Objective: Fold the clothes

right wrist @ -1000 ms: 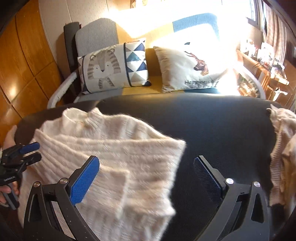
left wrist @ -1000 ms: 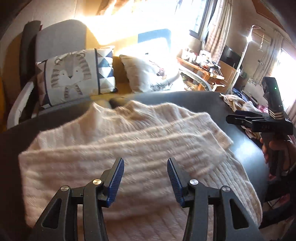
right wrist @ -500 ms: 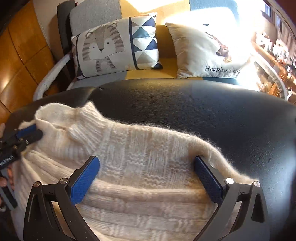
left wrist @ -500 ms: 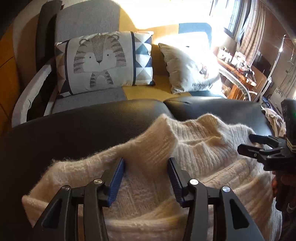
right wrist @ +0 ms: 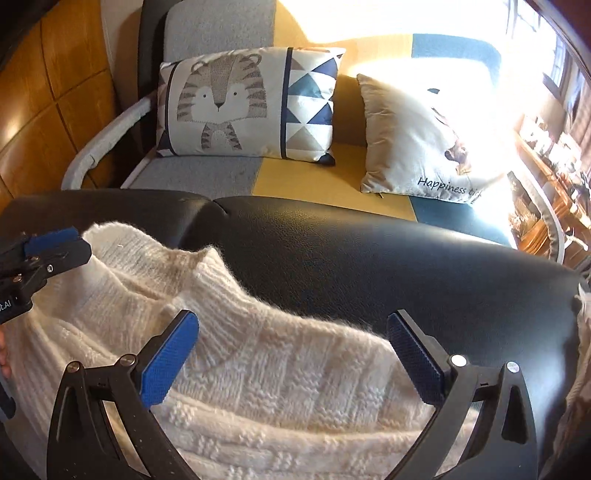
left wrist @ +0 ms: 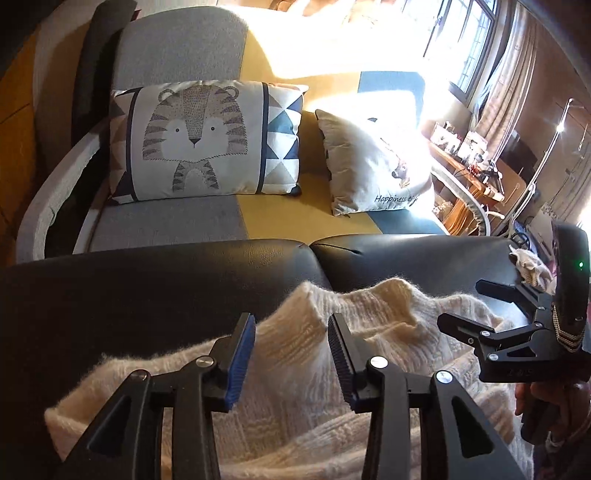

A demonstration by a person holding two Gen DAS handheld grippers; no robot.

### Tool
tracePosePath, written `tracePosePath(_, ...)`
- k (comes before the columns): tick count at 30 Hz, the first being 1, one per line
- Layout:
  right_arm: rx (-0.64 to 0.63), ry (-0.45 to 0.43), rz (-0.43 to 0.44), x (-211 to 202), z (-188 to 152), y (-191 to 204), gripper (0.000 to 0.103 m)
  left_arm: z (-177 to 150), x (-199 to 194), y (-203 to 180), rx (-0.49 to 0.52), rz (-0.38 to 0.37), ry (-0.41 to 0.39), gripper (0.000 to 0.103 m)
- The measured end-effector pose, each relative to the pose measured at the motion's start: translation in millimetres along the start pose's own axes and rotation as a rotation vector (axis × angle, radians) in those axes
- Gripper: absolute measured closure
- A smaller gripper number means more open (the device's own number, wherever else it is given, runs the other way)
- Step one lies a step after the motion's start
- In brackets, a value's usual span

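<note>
cream sweater [right wrist: 280,373] on black leather surface [right wrist: 388,266], left gripper [left wrist: 291,354] closing

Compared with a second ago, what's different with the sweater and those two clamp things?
Both grippers travelled up the cream sweater to its collar end. The left gripper has just been closing, the collar's edge between its pads but not yet pinched. The right gripper stands wide open over the shoulder. The sweater stayed lying on the black leather surface; the tiger cushion is unmoved.

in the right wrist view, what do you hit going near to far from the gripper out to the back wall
right gripper → cream sweater → black leather surface → sofa seat → tiger pillow → sofa backrest
</note>
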State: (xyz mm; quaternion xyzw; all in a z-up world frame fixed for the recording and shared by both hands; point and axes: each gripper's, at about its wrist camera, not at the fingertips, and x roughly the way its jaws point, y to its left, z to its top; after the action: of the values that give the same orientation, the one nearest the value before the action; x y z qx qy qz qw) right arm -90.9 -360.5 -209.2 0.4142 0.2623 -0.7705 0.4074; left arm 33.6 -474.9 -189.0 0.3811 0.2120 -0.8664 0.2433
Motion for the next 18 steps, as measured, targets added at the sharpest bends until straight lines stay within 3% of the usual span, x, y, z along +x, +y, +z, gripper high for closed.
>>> tracePosePath(3, 0.016, 0.024, 0.028, 14.8, 2.5, -1.1, 0.000, 0.5, 24.2, -0.4, 0.034, 0.069, 0.052, 0.061)
tracePosePath(8, 0.075, 0.030, 0.055, 13.6, 1.2, -11.6, 0.000, 1.3, 28.5, 3.3, 0.046, 0.074, 0.053, 0.058)
tracePosePath(11, 0.066, -0.024, 0.032, -9.3, -0.1, -7.5, 0.000, -2.1, 9.7, 18.9, -0.001, 0.030, 0.019, 0.058)
tracePosePath(14, 0.046, -0.069, 0.086, -36.1, 6.2, 6.2, 0.000, -10.8, -20.1, 48.9, -0.071, -0.006, -0.035, 0.058)
tracePosePath(18, -0.042, -0.097, 0.153, -61.0, 14.6, 41.9, 0.000, -27.8, -55.1, 93.0, -0.118, 0.046, -0.059, 0.058)
